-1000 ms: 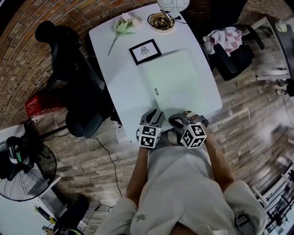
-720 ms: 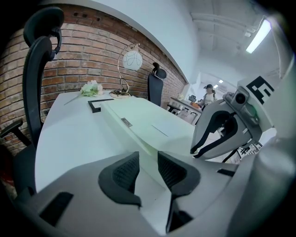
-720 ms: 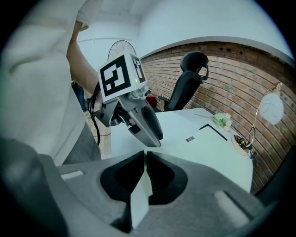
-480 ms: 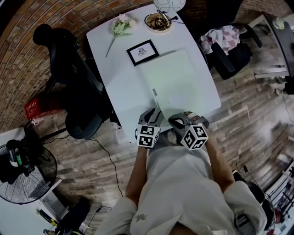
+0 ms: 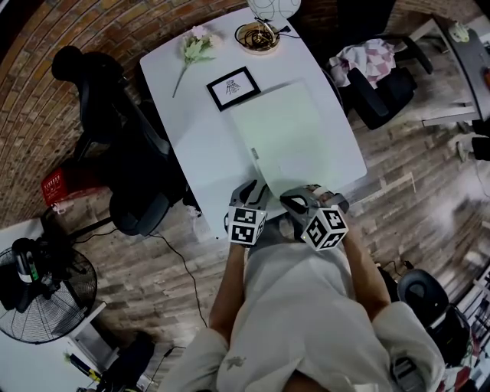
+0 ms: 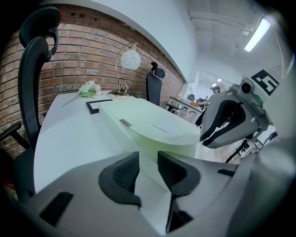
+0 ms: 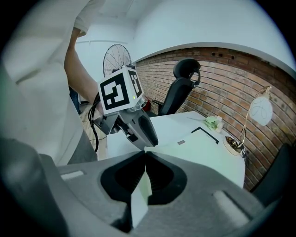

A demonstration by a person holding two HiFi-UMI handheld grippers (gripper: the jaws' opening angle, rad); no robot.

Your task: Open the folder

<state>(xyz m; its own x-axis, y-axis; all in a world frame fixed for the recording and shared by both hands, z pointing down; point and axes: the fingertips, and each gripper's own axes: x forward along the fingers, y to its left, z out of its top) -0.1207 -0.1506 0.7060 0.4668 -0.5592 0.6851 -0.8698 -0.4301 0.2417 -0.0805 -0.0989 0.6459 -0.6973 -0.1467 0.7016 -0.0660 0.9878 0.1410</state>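
Observation:
A pale green folder lies flat on the white table, its near edge towards me. My right gripper is at that near edge. In the right gripper view its jaws are shut on the thin corner of the folder's cover, which is raised a little off the table. My left gripper hovers just left of it over the table's near edge. In the left gripper view its pads stand a small gap apart with nothing between them, and the folder is just beyond.
Behind the folder are a black picture frame, a flower sprig, a bowl and a lamp. A black office chair stands left of the table. Another chair with a checked cloth is at right, and a fan is on the floor.
My right gripper has risen slightly with the folder's corner in its jaws. The left gripper has stayed put. The head view has shifted a little.

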